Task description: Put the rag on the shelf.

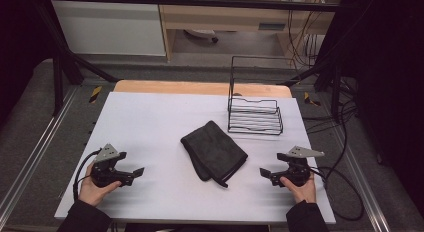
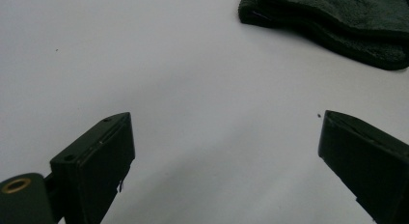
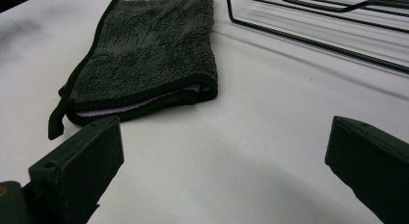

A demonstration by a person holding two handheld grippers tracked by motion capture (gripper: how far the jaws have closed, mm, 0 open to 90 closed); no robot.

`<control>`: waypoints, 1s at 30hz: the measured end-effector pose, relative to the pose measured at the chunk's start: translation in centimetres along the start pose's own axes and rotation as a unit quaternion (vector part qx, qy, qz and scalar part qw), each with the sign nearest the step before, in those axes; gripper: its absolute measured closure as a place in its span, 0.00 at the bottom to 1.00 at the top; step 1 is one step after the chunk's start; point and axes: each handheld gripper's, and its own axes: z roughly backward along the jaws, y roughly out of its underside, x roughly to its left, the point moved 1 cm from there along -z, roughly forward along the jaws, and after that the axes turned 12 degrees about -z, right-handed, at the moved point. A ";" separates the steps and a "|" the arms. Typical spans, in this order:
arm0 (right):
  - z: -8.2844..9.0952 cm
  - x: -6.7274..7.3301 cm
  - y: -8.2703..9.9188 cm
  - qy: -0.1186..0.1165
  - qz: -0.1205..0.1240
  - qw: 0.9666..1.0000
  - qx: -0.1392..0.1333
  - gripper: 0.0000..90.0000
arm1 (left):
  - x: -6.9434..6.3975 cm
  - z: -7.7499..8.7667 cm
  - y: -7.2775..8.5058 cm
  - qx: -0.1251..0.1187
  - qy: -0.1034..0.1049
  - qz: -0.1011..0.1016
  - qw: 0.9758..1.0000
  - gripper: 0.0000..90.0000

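From above, a folded dark towel lies mid-table, just in front of a wire rack, between the left tool and right tool. Each gripper view shows jaws spread wide, empty; a clean pickup likely means pinching the towel's folded edge, all layers together

Even overhead light on the white rectangular tabletop; surroundings from 9 to 3 o'clock dim. Soft shadows beneath the folded dark fleece cloth. Gripper views: near black jaws at 6 o'clock slightly blurred.
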 end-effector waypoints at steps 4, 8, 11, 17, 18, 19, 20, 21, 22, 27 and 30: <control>0.0 0.1 0.0 0.000 0.001 1.000 -0.001 0.01 | 0.0 0.0 0.1 0.002 -0.001 -0.003 1.000 0.06; -0.2 0.5 -0.1 0.000 0.005 1.000 0.000 0.01 | 0.0 0.0 0.2 0.002 -0.002 -0.003 1.000 0.06; -0.6 1.0 -0.2 0.000 0.008 1.000 0.004 0.01 | 0.1 0.0 0.3 0.002 -0.004 -0.002 1.000 0.06; -1.3 2.3 -0.4 -0.004 0.016 1.000 0.006 0.01 | 0.1 0.0 0.3 0.003 -0.006 0.000 1.000 0.06; -1.5 2.5 -0.4 -0.004 0.019 1.000 0.006 0.01 | 0.2 0.0 0.3 0.003 -0.009 -0.001 1.000 0.06; -1.7 2.8 -0.4 -0.005 0.021 1.000 0.008 0.01 | 0.3 0.0 0.3 0.004 -0.009 -0.001 1.000 0.06; -1.8 3.0 -0.4 -0.007 0.023 1.000 0.012 0.01 | 0.3 0.0 0.3 0.003 -0.009 -0.001 1.000 0.06; -2.0 3.3 -0.4 -0.008 0.023 1.000 0.014 0.02 | 0.3 0.0 0.3 0.003 -0.009 -0.001 1.000 0.06; -2.2 3.6 -0.5 -0.007 0.027 0.999 0.016 0.02 | 0.3 0.0 0.3 0.003 -0.009 -0.001 1.000 0.06; -3.2 5.1 -0.7 0.002 0.037 0.999 0.024 0.06 | 0.3 -0.1 0.3 0.004 -0.010 -0.001 1.000 0.07; -3.8 6.1 -0.7 -0.005 0.042 0.999 0.029 0.10 | 0.3 -0.1 0.3 0.005 -0.011 0.000 1.000 0.07</control>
